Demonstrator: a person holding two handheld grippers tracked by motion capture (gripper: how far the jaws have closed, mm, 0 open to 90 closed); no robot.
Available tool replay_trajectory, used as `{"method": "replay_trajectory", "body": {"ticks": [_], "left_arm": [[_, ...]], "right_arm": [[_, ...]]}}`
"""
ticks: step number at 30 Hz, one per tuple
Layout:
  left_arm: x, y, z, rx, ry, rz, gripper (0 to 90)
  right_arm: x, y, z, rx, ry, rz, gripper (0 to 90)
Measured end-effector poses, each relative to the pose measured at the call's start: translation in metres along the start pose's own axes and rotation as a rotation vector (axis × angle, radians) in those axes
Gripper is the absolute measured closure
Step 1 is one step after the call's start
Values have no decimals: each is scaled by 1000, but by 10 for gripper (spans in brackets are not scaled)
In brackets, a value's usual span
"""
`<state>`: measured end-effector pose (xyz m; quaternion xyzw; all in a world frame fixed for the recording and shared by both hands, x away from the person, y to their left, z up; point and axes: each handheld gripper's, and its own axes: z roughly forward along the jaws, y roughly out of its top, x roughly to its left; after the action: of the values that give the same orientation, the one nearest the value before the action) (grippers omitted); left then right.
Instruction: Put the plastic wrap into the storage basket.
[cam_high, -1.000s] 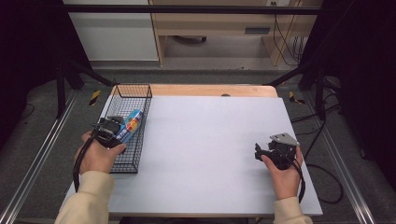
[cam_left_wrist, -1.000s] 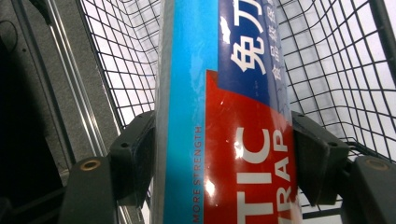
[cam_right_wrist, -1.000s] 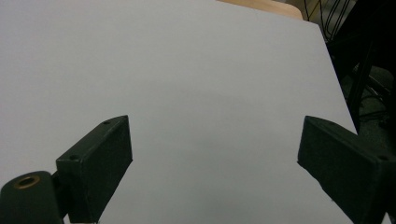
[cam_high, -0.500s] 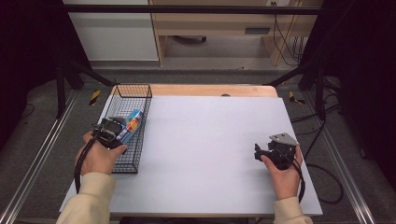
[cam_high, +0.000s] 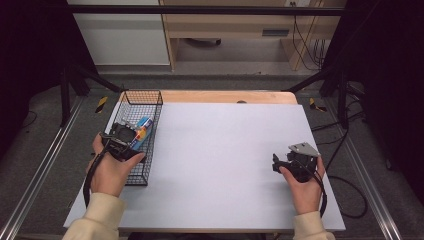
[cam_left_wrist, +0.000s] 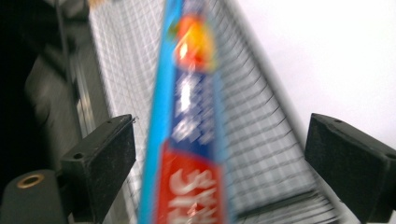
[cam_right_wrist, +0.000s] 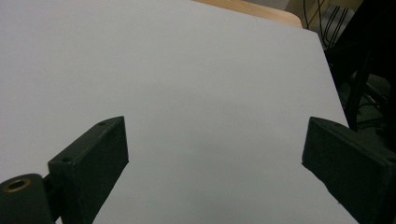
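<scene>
A long blue and red box (cam_high: 142, 132) lies tilted in the black wire basket (cam_high: 143, 93) at the table's left edge. My left gripper (cam_high: 125, 136) hovers over the basket's near half. In the left gripper view the box (cam_left_wrist: 191, 116) runs between the pads with a gap on each side, above the basket's mesh (cam_left_wrist: 266, 140). The left gripper (cam_left_wrist: 219, 123) has just been opening and is open. My right gripper (cam_high: 275, 163) rests near the table's right edge. Its jaws have just been opening too, and the right gripper (cam_right_wrist: 212, 123) is open with nothing between them.
The white table top (cam_high: 220, 150) spreads between the two hands, with a wooden strip (cam_high: 225, 96) along its far edge. Black frame legs and cables (cam_high: 345, 150) stand off the table's right side.
The left hand has lifted and shifted slightly over the basket. The right hand has stayed put.
</scene>
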<state>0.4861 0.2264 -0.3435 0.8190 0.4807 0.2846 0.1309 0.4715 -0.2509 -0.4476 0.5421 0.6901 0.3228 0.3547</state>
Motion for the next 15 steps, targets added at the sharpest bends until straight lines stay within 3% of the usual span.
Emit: {"method": "replay_trajectory", "body": {"ticks": [2, 6, 7, 10, 15], "left_arm": [[-3, 1, -3, -25, -14, 8, 83], [-17, 6, -13, -150, -86, 22, 79], [-20, 8, -15, -165, -99, 47, 80], [-29, 15, -18, -234, -139, 58, 65], [-45, 26, -16, -338, -215, 127, 56]], "right_arm": [[0, 0, -1, -9, -2, -5, 66], [-1, 0, -4, -19, -1, 5, 60], [-1, 0, -5, -22, -1, 5, 60], [-1, 0, -8, -30, 2, 6, 55], [3, -3, -15, -44, 12, 14, 54]]}}
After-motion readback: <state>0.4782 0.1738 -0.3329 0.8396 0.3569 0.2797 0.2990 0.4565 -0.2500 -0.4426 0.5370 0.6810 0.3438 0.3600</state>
